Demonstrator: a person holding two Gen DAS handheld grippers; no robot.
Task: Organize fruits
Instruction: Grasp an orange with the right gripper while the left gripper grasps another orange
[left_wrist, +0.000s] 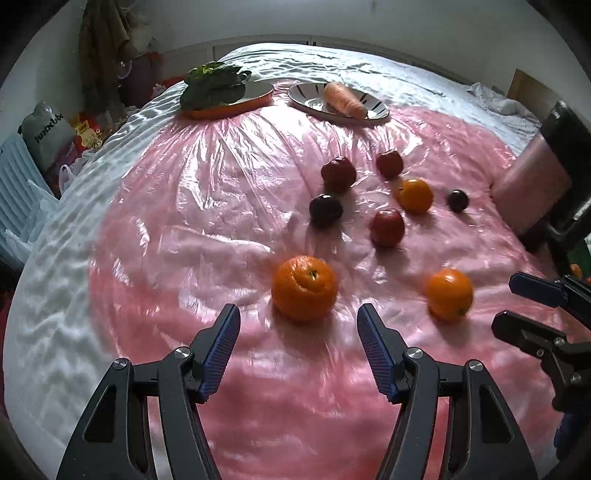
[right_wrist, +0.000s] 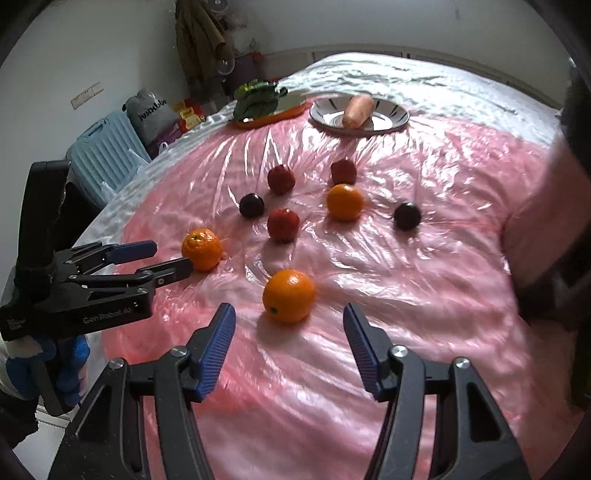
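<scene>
Before each gaping gripper (left_wrist: 297, 323) (right_wrist: 289, 325), an orange (left_wrist: 304, 287) (right_wrist: 289, 295)

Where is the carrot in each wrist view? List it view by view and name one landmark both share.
Left wrist: carrot at upper centre-right, lying on the striped plate.
Right wrist: carrot at upper centre-right, on the same plate.
Shared landmark: the leafy greens on the orange-rimmed dish just left of it.

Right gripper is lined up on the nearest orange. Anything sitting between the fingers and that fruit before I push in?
Nothing visible does. The right gripper is open, and the orange lies just ahead of its fingertips on bare pink plastic sheet. The left gripper is off to the left, by another orange, clear of that path.
</scene>
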